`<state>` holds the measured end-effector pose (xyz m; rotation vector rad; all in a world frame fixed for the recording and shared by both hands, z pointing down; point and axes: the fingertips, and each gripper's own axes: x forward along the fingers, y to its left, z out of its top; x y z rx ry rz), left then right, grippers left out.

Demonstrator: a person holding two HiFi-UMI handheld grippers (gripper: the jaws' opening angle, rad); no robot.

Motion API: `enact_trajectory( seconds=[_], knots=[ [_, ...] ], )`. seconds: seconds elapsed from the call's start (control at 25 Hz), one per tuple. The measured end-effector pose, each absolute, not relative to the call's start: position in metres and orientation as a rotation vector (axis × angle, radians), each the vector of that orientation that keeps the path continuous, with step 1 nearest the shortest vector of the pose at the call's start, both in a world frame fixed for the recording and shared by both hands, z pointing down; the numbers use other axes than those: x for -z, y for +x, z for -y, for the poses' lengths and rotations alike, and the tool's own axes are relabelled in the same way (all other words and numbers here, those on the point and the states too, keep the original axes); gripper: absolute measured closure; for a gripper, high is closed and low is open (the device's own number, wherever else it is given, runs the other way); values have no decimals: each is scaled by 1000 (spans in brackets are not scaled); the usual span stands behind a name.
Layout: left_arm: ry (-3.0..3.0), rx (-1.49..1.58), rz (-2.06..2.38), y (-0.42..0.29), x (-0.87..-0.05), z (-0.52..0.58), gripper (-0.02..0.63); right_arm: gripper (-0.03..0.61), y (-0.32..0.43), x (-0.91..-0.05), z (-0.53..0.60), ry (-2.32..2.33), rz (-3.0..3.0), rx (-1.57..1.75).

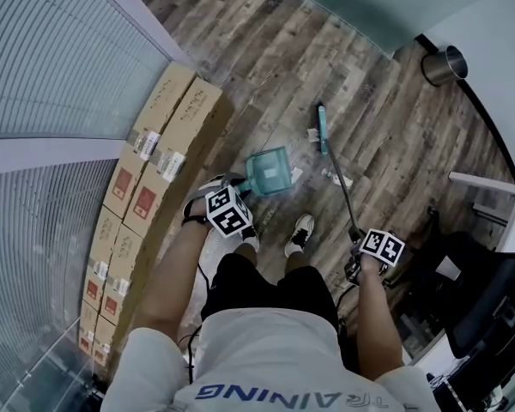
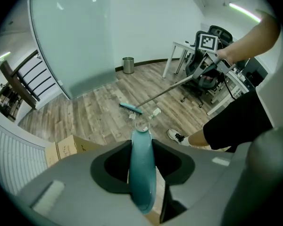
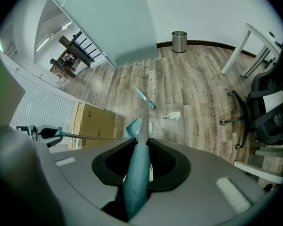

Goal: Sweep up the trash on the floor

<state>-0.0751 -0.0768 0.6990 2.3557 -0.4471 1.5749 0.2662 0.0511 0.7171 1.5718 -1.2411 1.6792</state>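
Observation:
A teal dustpan (image 1: pixel 269 172) rests on the wood floor in front of the person's feet. Its teal handle (image 2: pixel 142 173) runs up between the jaws of my left gripper (image 2: pixel 141 142), which is shut on it. My right gripper (image 3: pixel 142 142) is shut on the broom's teal grip (image 3: pixel 136 182). The thin broom pole slants down to the teal broom head (image 1: pixel 322 127), which sits on the floor beyond the dustpan. Crumpled white trash (image 1: pixel 336 178) lies beside the pole, and another scrap (image 1: pixel 312 135) lies by the broom head. The same trash (image 3: pixel 172 116) shows in the right gripper view.
Cardboard boxes (image 1: pixel 154 170) line the slatted wall on the left. A metal bin (image 1: pixel 445 64) stands at the far right wall. A black office chair (image 1: pixel 485 290) and a white desk frame (image 1: pixel 489 183) crowd the right side. The person's shoe (image 1: pixel 300 233) is near the pole.

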Motion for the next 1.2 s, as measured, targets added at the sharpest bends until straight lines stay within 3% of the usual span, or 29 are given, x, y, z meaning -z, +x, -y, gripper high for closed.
enact_trajectory(
  seconds=[0.52,1.2],
  knots=[
    [2360,-1509,433,-64,-697,70,480,472,308,-750,-13,1530,1079,-1448],
    [2344,-1456,436,-62,-700,69,485,474,260,-768,-5,1213,1114,-1111]
  ],
)
